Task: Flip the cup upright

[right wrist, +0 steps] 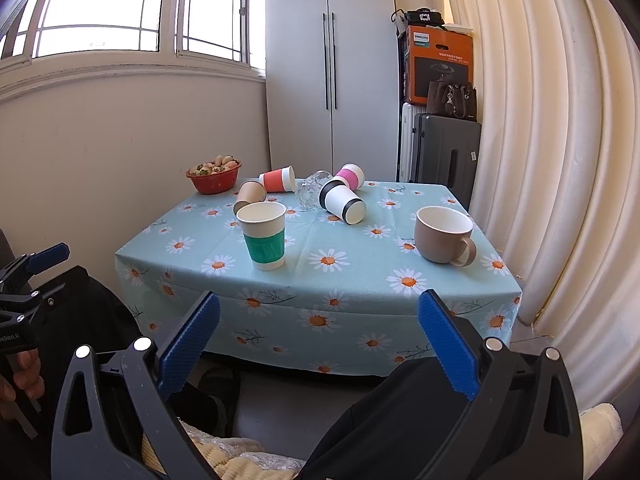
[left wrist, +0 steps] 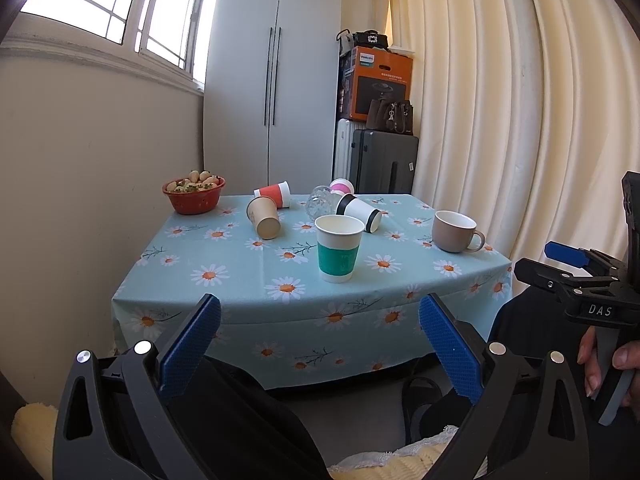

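Observation:
A green-banded paper cup stands upright near the table's front. A beige mug stands upright at the right. Lying on their sides at the back are a brown paper cup, an orange cup, a black-banded white cup, a pink cup and a clear glass. My left gripper and right gripper are both open and empty, held short of the table's front edge.
A red bowl of fruit sits at the table's back left corner. The daisy tablecloth hangs over the front edge. Suitcases, a box and curtains stand behind and right. My right gripper shows in the left wrist view.

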The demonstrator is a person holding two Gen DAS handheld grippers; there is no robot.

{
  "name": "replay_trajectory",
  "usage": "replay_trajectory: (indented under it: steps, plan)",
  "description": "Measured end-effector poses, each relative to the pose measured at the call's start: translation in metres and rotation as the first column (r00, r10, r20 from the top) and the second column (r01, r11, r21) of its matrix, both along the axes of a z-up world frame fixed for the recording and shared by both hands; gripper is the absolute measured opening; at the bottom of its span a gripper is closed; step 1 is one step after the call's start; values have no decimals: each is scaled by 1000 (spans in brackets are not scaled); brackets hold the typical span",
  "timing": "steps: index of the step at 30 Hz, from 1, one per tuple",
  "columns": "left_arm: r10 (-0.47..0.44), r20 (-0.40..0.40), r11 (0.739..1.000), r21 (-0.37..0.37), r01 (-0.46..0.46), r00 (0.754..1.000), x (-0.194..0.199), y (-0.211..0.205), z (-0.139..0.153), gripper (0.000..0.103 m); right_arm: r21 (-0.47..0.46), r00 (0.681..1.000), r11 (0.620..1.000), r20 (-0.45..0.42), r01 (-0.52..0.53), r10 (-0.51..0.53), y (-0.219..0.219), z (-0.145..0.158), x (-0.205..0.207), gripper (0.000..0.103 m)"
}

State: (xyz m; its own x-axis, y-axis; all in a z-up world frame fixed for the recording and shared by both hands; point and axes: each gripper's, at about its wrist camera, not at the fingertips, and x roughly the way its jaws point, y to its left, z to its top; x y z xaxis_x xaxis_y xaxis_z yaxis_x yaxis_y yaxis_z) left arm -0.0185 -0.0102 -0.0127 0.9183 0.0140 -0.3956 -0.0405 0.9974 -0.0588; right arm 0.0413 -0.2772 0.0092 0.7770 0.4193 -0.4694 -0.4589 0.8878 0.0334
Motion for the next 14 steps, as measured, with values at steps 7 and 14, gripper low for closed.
replay_trajectory:
  steps: [7,14]
  plan:
    - [3,1,1000,5,-3,1000,0,1,-1,97,-3,1000,1000,1,-1,1,0,0,0,98]
    - [-7,2,1000,11,7,1000,0,3,-1,97,-1,1000,1000,0,0,0,0,0,0,98]
